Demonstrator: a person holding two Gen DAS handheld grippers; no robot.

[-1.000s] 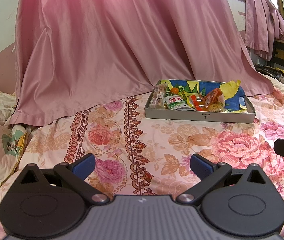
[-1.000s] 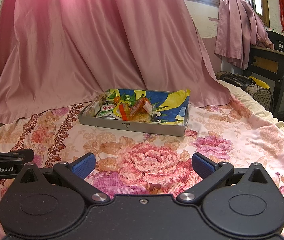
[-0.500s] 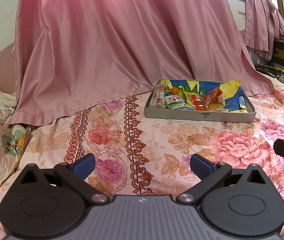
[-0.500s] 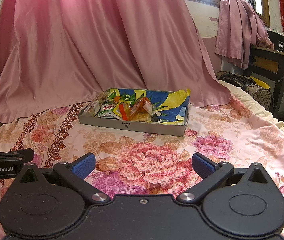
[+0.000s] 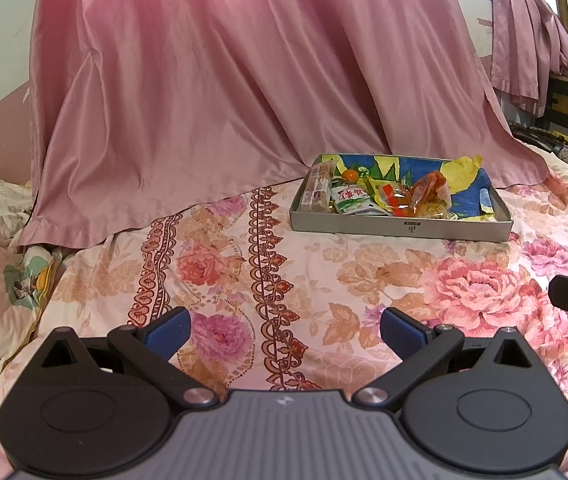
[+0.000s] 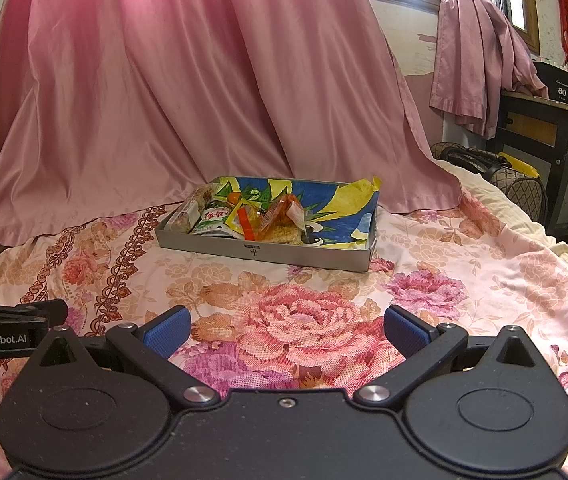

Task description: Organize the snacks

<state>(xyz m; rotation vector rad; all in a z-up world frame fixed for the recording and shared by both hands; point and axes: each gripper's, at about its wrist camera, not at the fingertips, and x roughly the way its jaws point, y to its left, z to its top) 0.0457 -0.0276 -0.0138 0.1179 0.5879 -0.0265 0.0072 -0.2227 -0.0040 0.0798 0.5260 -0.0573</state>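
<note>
A shallow grey box (image 5: 399, 229) (image 6: 260, 253) lined with blue and yellow paper lies on the flowered bedspread, far ahead of both grippers. Inside it are several snack packets: a long biscuit pack (image 5: 319, 188) at its left end, a green-and-white packet (image 5: 349, 197) (image 6: 212, 218), a small orange fruit (image 5: 349, 175), and orange wrappers (image 5: 423, 192) (image 6: 280, 216). My left gripper (image 5: 284, 334) is open and empty above the bedspread. My right gripper (image 6: 285, 330) is also open and empty, hovering over a big pink flower.
A pink satin curtain (image 5: 224, 80) hangs down onto the bed behind the box. A pillow with a cartoon print (image 5: 0, 280) lies at the left. A dark desk (image 6: 543, 128) and a bag (image 6: 503, 176) stand beyond the bed's right edge.
</note>
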